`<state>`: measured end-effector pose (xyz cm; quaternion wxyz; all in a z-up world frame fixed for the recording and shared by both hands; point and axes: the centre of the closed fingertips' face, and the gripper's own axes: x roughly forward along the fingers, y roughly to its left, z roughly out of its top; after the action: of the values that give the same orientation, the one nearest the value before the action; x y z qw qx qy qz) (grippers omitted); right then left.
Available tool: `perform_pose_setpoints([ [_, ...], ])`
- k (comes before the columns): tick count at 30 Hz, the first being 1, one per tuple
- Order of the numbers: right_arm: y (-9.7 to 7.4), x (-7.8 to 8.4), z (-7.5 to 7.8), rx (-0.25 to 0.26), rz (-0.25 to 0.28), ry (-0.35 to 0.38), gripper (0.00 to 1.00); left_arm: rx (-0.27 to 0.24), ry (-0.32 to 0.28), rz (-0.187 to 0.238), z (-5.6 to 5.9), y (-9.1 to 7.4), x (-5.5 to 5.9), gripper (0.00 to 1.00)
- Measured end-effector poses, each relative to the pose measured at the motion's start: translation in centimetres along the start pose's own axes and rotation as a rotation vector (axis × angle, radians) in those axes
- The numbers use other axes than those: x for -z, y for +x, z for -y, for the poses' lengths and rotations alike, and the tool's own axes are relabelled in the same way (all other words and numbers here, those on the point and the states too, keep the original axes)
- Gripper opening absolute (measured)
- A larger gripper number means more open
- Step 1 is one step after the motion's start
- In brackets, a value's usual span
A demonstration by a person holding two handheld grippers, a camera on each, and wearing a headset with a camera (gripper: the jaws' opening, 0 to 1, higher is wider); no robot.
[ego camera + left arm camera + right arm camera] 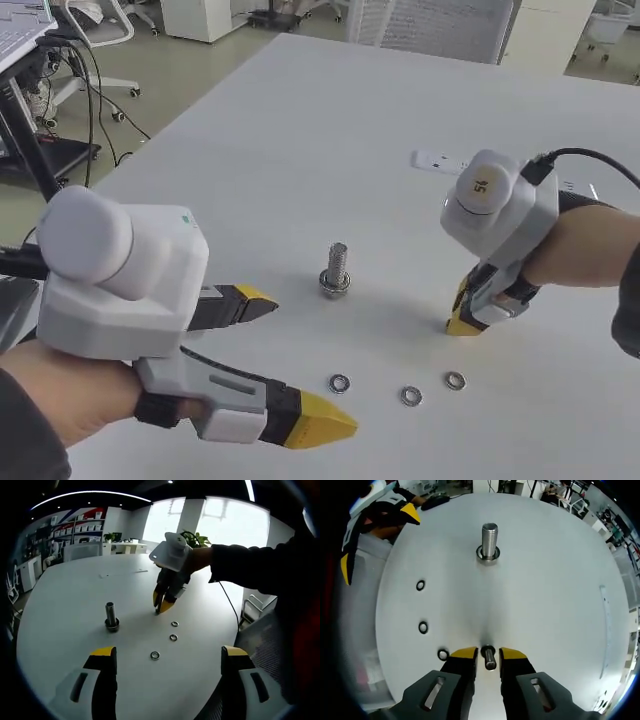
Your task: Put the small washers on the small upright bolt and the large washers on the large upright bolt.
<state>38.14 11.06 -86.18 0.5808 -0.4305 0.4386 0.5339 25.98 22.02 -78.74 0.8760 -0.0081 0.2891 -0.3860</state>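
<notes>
- Nothing stands between the left tongs (292, 358) and the three small washers. The tongs are held above the near-left part of the desk (300, 120), their yellow tips spread wide with nothing between them.
- The three washers (339, 383) (411, 396) (455, 380) lie flat in a loose row close to the near edge, each apart from the next.
- The large bolt (337, 262) stands upright near the middle of the desk, with a metal ring (335, 288) around its foot.
- The right tongs (488, 655) point down at the desk, just beyond the washer row toward the right edge. Their tips stand narrowly apart either side of the small bolt (489, 660); whether they press it cannot be told.
- A flat white strip (438, 160) lies toward the far right edge, behind the right tongs.
- A black cable (590, 157) runs from the right tongs' housing.
</notes>
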Motion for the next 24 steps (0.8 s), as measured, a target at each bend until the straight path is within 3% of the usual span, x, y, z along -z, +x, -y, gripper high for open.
perform_pose_setpoints([
  [13,-1.0,0.6,0.4,0.021,0.018,0.017,0.29,0.002,0.006,0.001,0.2,0.1,-0.3,0.86],
  [24,-1.6,2.3,0.5,0.032,0.01,0.043,0.31,0.008,0.012,0.002,0.3,0.2,-0.5,0.86],
])
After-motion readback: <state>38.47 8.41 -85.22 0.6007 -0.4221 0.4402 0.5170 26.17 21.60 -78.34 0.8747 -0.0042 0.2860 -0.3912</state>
